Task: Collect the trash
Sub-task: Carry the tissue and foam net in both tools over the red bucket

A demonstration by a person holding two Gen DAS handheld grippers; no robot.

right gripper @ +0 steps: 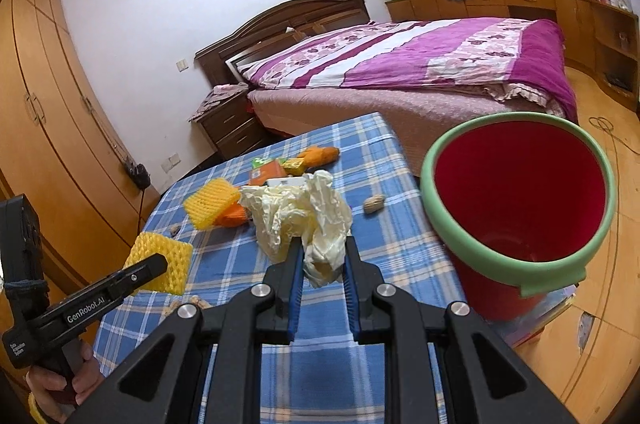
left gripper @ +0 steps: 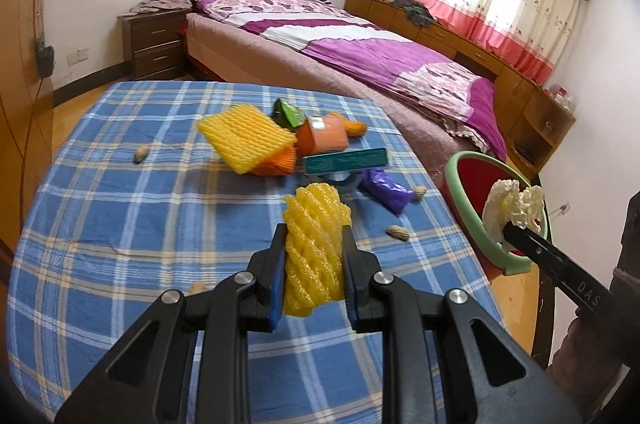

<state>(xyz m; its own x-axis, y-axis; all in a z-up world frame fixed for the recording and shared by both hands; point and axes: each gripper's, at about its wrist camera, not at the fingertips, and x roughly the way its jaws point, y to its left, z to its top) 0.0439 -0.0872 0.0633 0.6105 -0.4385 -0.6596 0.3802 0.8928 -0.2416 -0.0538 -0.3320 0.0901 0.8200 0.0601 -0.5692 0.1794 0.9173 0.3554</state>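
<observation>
A: From the left wrist view, the left gripper (left gripper: 314, 248) has its jaws pressed on a rolled piece of yellow foam netting (left gripper: 314, 256), held above the tabletop (left gripper: 120, 224) with its blue checked cloth. Can you see that from your side?

B: Yes, the right wrist view shows it side-on at lower left, a hand (right gripper: 60, 388) on the handle. My own right gripper (right gripper: 322, 256) has its jaws nearly together, pinching a crumpled cream tissue (right gripper: 304, 216).

A: I see that tissue at the far right, in front of the red bucket (left gripper: 472, 179) with the green rim, which stands beside the tabletop's right edge. Only part of the bucket shows for me.

B: Mine looks straight into its mouth; I cannot make out anything inside.

A: My view lays out the remaining litter: a flat yellow foam net (left gripper: 244, 137) over an orange one, an orange carton (left gripper: 326, 137), a green wrapper (left gripper: 290, 111), a teal box (left gripper: 346, 159), a purple wrapper (left gripper: 386, 193) and several peanuts (left gripper: 398, 232).

B: The tissue hides most of that pile from me. I do get the bed (right gripper: 420, 63) and the wardrobe (right gripper: 48, 103).
</observation>
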